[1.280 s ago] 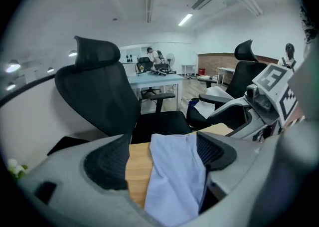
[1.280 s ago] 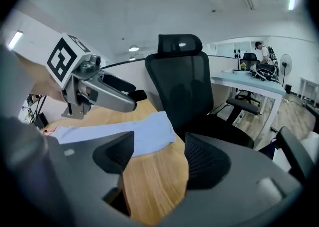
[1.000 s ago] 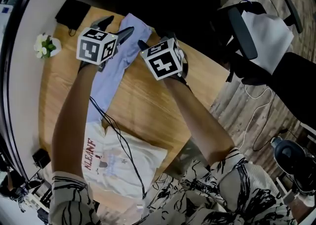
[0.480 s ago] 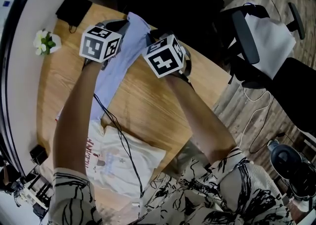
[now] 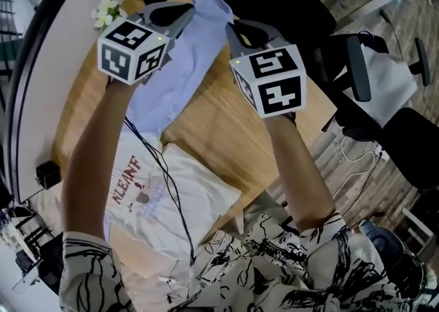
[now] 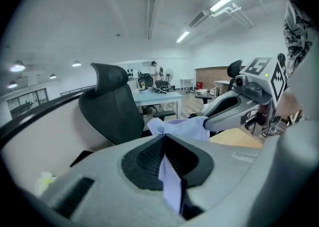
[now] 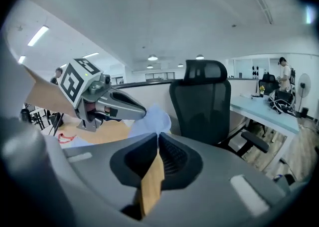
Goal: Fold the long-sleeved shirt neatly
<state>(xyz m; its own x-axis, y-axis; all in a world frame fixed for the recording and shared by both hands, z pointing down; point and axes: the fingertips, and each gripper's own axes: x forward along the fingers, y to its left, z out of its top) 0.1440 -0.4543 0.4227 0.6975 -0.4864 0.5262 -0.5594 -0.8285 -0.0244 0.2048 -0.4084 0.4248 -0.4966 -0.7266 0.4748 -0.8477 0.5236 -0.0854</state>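
The wooden table (image 5: 212, 132) carries all the work. The long-sleeved shirt (image 5: 171, 77), pale blue, is in a long narrow shape. Its upper end hangs from my two grippers above the far edge of the table. The rest goes down along the left half toward the near edge. There its lower end meets a white printed T-shirt (image 5: 188, 190), which lies at the near edge and, I think, is not part of this job.

My left gripper (image 5: 182, 13) has its jaws closed on the upper hem of the shirt; in the left gripper view the cloth passes between them. The jaws of my right gripper (image 5: 233, 29) have just been closing, and they pinch a corner of the same cloth at their tips. The two grippers are near each other, with the fabric between them.

A small bunch of flowers (image 5: 106, 10) stands at the far left corner.

In my judgement the task is only at its start. I see no clean fold. The shirt is gathered and not spread, and I cannot tell the sleeves apart. What remains is to lay it flat, bring the sleeves in, and fold the body.
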